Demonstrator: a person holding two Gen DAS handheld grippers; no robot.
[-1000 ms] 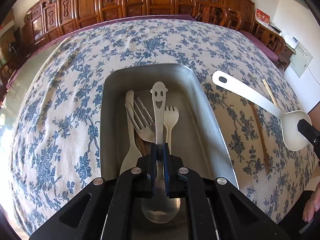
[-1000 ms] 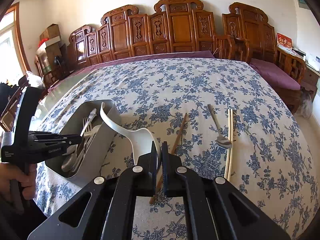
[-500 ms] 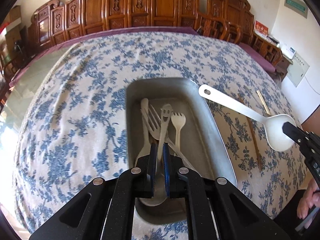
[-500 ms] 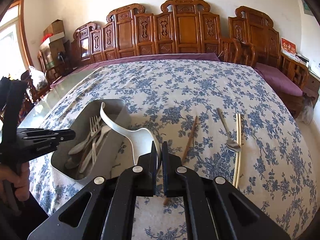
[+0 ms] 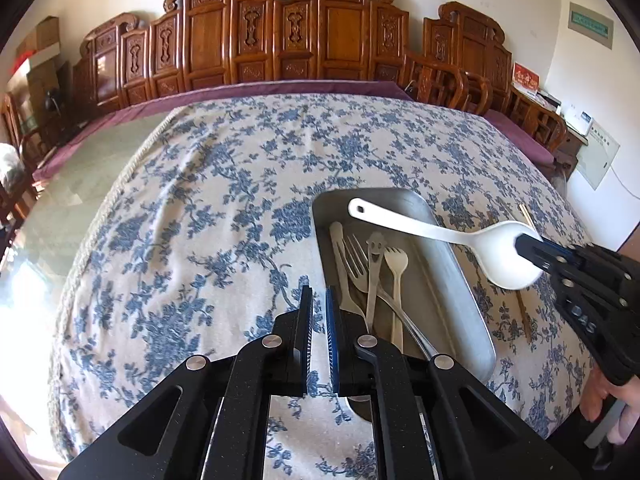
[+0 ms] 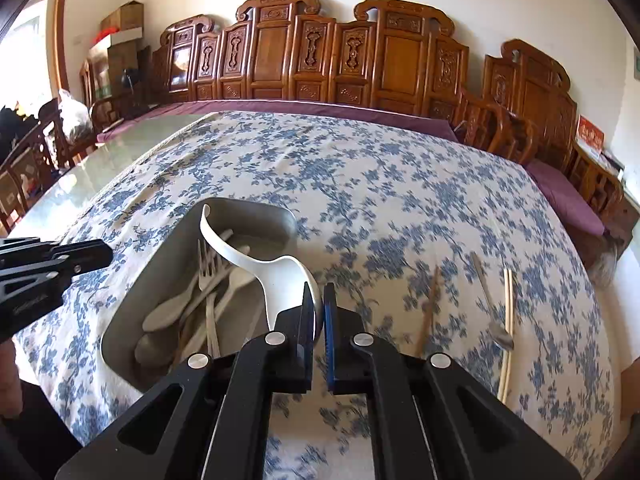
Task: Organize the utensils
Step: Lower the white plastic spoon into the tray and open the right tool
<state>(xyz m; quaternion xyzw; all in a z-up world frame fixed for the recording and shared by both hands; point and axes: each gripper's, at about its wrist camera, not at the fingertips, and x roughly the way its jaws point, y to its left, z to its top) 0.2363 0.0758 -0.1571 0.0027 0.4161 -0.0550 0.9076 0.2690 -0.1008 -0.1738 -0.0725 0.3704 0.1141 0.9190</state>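
A grey metal tray (image 5: 468, 296) (image 6: 168, 236) on the floral cloth holds forks, spoons and a smiley-face spoon (image 5: 374, 264). My right gripper (image 6: 319, 304) (image 5: 528, 246) is shut on the bowl of a white ladle (image 5: 440, 236) (image 6: 276, 276) and holds it above the tray, handle pointing over the tray's far end. My left gripper (image 5: 319, 312) is empty, its jaws nearly closed with a narrow gap, above the cloth just left of the tray; it also shows in the right wrist view (image 6: 60, 264).
On the cloth right of the tray lie a brown chopstick (image 6: 428, 308), a metal spoon (image 6: 492, 304) and pale chopsticks (image 6: 507, 320). Carved wooden chairs (image 5: 280, 36) line the far side. Bare glass tabletop (image 5: 80, 184) lies to the left.
My left gripper let go of the smiley spoon, which now lies in the tray, and drew back left. My right gripper carried the white ladle leftward over the tray.
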